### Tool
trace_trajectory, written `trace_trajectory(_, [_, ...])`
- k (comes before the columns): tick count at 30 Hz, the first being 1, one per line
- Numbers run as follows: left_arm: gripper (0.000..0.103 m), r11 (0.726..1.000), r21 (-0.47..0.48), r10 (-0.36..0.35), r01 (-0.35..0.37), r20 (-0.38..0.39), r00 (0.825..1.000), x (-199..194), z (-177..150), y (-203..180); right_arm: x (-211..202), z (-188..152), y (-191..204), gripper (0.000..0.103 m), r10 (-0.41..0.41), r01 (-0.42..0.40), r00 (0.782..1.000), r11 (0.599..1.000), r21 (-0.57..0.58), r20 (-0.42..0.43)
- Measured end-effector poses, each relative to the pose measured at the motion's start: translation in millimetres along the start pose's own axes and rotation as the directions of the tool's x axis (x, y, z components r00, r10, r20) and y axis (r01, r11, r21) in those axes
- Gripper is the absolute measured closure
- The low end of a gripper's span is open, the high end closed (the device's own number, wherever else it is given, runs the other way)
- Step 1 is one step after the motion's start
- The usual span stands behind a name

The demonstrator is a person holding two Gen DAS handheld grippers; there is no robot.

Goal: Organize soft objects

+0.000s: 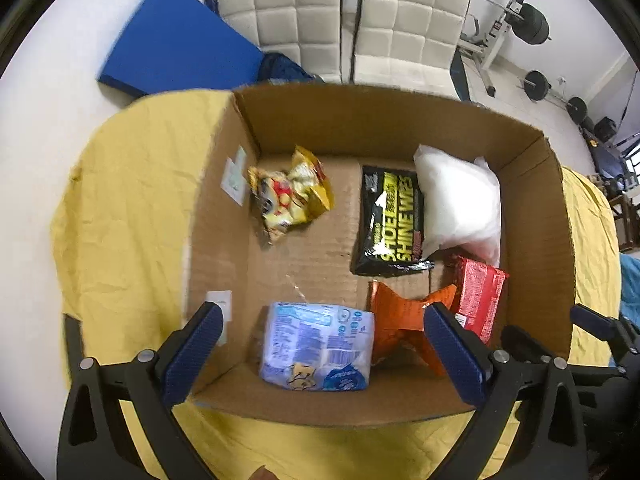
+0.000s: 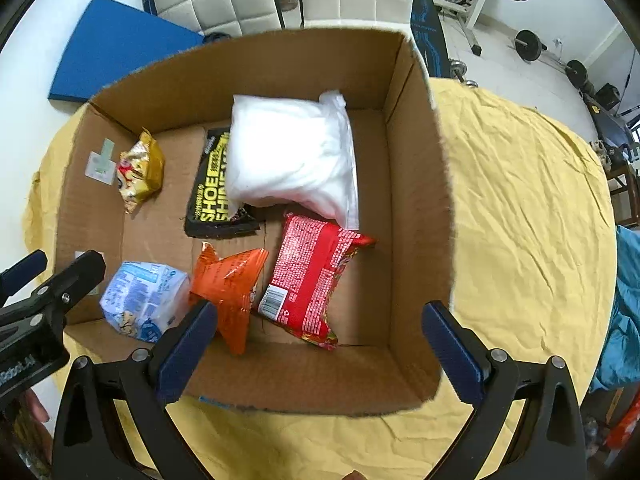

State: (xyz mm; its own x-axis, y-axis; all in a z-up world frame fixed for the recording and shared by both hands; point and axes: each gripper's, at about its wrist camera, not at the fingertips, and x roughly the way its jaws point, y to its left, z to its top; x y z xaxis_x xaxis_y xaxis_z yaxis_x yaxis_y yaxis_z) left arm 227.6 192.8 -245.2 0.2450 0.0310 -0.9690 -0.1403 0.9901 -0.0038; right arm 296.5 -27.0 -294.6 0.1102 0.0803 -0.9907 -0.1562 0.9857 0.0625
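Note:
An open cardboard box (image 1: 532, 208) (image 2: 416, 184) sits on a yellow cloth. Inside lie a yellow snack bag (image 1: 290, 194) (image 2: 140, 170), a black "Shoe Shine Wipes" pack (image 1: 394, 220) (image 2: 214, 194), a white plastic bag (image 1: 460, 200) (image 2: 292, 156), a red noodle packet (image 1: 478, 294) (image 2: 312, 276), an orange packet (image 1: 404, 320) (image 2: 230, 284) and a light blue packet (image 1: 316, 346) (image 2: 144, 300). My left gripper (image 1: 320, 354) is open and empty above the box's near edge, over the blue packet. My right gripper (image 2: 320, 346) is open and empty above the box's near right part.
The yellow cloth (image 1: 132, 208) (image 2: 528, 216) covers the table around the box. Beyond are a blue mat (image 1: 176, 40) (image 2: 116, 44), two white padded chairs (image 1: 408, 24) and gym weights (image 1: 532, 24). A teal cloth (image 2: 624, 312) lies at the right edge.

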Motion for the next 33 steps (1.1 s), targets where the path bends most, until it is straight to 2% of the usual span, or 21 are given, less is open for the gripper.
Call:
trace_trajectory(7, [0.000,1.000,0.003,0.016,-0.016,0.083,0.996,-54.7,-13.4,-8.9,-61.5,-17.9,-12.5,0.000,0.018,-0.020,0.995,1.000,0.022,0.094])
trace_trajectory(14, [0.000,1.000,-0.014,-0.018,0.021,0.153,0.988,-125.8,-34.2,-14.6,-138.2,-47.1,-20.0,0.000,0.036,-0.041,0.982,0.999,0.020,0.186])
trace_trajectory(21, [0.000,0.999,0.004,-0.034,0.034,0.180,0.983,-182.0,-60.6,-22.2,-215.3,-90.5,-25.8,0.000,0.037,-0.039,0.970,0.999,0.004,0.242])
trace_trajectory(26, [0.000,0.999,-0.009,-0.038,0.040,0.176,0.984,-211.6,-78.5,-21.5,-252.5,-116.9,-28.3,0.000,0.047,-0.048,0.962,0.999,-0.001,0.268])
trace_trajectory(33, [0.000,1.000,-0.017,-0.017,0.021,0.220,0.975,-251.5,-98.9,-21.1,-293.8,-143.3,-32.7,0.000,0.045,-0.046,0.951,0.999,-0.004,0.306])
